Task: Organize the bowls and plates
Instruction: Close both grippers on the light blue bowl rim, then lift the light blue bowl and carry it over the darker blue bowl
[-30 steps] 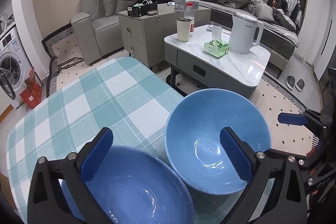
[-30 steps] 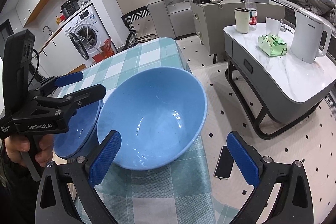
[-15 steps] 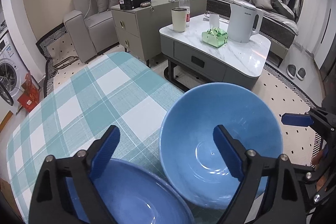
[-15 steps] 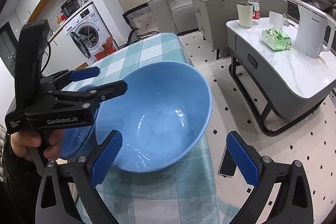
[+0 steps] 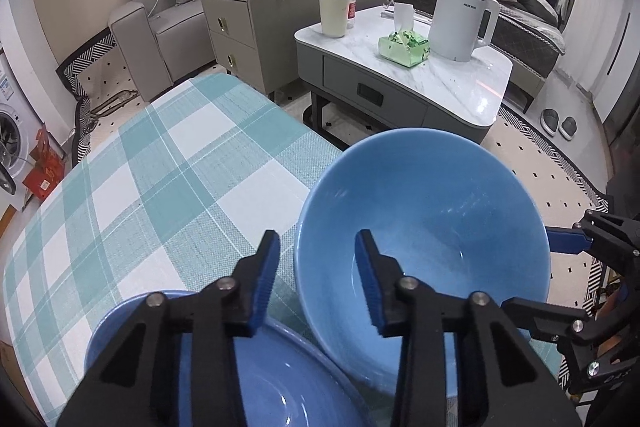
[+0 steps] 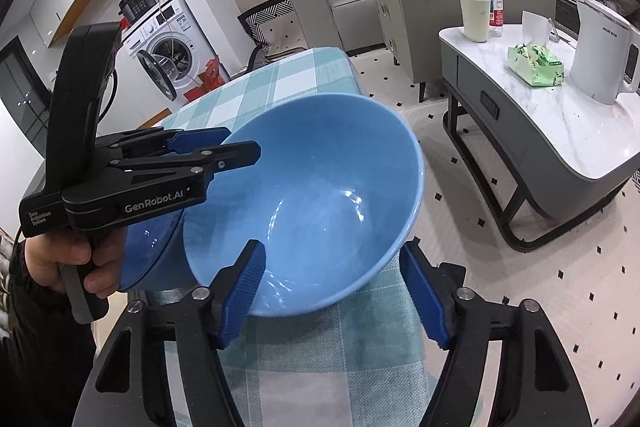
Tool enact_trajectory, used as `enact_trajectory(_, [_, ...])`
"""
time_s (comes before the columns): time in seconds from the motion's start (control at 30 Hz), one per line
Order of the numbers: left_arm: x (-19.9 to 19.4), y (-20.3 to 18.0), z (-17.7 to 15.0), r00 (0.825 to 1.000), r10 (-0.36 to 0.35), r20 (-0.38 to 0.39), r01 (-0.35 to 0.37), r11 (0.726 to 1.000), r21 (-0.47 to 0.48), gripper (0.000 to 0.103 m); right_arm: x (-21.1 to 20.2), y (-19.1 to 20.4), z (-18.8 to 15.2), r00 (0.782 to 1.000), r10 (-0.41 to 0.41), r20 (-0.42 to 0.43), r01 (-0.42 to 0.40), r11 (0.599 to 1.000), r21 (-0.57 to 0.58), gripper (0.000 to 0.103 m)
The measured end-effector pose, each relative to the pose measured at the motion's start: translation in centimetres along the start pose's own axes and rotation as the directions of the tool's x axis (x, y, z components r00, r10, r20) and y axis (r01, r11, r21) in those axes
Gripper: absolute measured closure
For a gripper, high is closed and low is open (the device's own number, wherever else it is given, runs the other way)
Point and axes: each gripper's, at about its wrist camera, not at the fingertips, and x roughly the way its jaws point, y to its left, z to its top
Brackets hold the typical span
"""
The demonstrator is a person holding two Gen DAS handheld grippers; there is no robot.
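Observation:
Two blue bowls stand side by side on a teal checked tablecloth. The larger-looking bowl sits at the table's right edge against the second bowl. My left gripper straddles the first bowl's left rim, one pad inside and one outside. Its jaws are closing, with a gap still showing beside the rim. My right gripper straddles the same bowl's opposite rim. Its jaws are closing too, and the pads stand off the wall.
The cloth's edge drops to a tiled floor just right of the bowl. A marble coffee table beyond carries a white kettle, a tissue pack and a cup. A hand holds the left gripper's handle.
Both grippers' jaws have narrowed sharply from wide open. The left gripper has dropped lower and closer, from spanning both bowls to straddling one rim. The bowls have stayed put.

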Motion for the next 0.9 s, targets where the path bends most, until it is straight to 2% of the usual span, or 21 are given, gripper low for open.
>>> enact_trajectory(0.1, [0.0, -0.3, -0.1, 1.000, -0.004, -0.009, 0.004, 1.000, 0.015, 0.075, 0.0, 0.2, -0.1, 1.000, -0.005, 0.002, 0.005, 1.000, -0.004, 0.036])
enact_trajectory(0.2, [0.0, -0.3, -0.1, 1.000, 0.015, -0.009, -0.015, 1.000, 0.022, 0.079, 0.0, 0.1, -0.1, 1.000, -0.020, 0.006, 0.020, 1.000, 0.001, 0.044])
enact_trajectory(0.33, [-0.1, 0.0, -0.2, 1.000, 0.015, -0.010, -0.015, 1.000, 0.006, 0.082, -0.2, -0.4, -0.3, 0.999, -0.031, 0.013, 0.031, 0.999, 0.017, 0.055])
enact_trajectory(0.53, [-0.4, 0.1, -0.3, 1.000, 0.011, -0.002, -0.011, 1.000, -0.010, 0.083, -0.2, -1.1, -0.2, 0.998, -0.058, 0.028, 0.057, 0.998, 0.034, 0.068])
enact_trajectory(0.9, [-1.8, 0.3, -0.1, 0.999, -0.004, 0.041, 0.005, 0.999, -0.034, 0.083, -0.9, -1.3, 0.3, 0.995, -0.081, 0.064, 0.079, 0.996, 0.047, 0.071])
